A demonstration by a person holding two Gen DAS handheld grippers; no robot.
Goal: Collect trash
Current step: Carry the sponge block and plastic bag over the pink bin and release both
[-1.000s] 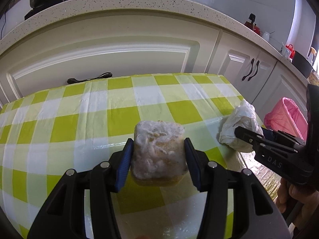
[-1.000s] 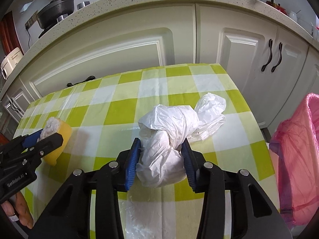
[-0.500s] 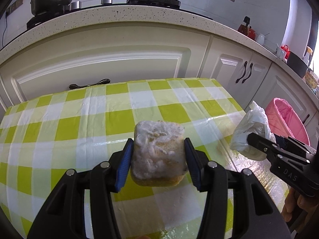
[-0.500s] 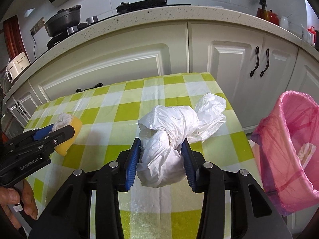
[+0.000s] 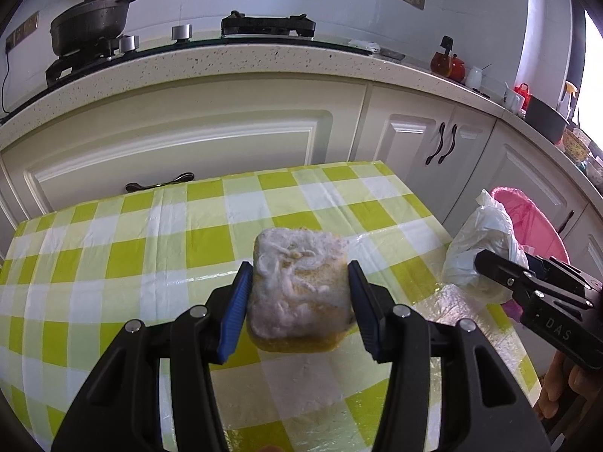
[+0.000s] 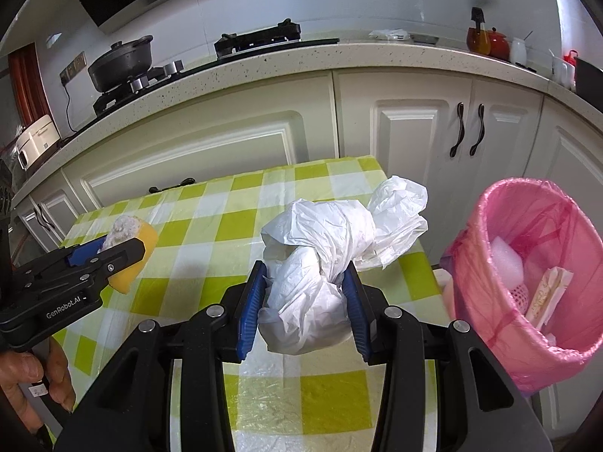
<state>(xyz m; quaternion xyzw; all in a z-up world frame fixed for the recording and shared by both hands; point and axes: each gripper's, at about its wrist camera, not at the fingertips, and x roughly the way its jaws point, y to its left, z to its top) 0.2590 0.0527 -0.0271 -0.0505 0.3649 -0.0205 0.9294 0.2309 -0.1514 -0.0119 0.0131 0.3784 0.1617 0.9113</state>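
Observation:
My left gripper [image 5: 299,301] is shut on a yellow sponge [image 5: 299,297] with a worn white top and holds it above the checked table [image 5: 132,241]. It also shows at the left in the right wrist view [image 6: 128,252]. My right gripper [image 6: 307,301] is shut on a knotted white plastic bag [image 6: 324,260], held above the table's right end. The bag also shows in the left wrist view [image 5: 478,252]. A pink-lined trash bin [image 6: 524,286] with some trash inside stands on the floor right of the table.
White kitchen cabinets [image 5: 181,139] and a speckled counter [image 5: 226,60] with a stove and a black pot [image 5: 90,26] stand behind the table. A black cable [image 5: 158,182] lies past the table's far edge. Red pots [image 6: 486,39] sit on the counter at the right.
Both grippers have risen and pulled back with their loads. The counter top and the pink bin have come further into view.

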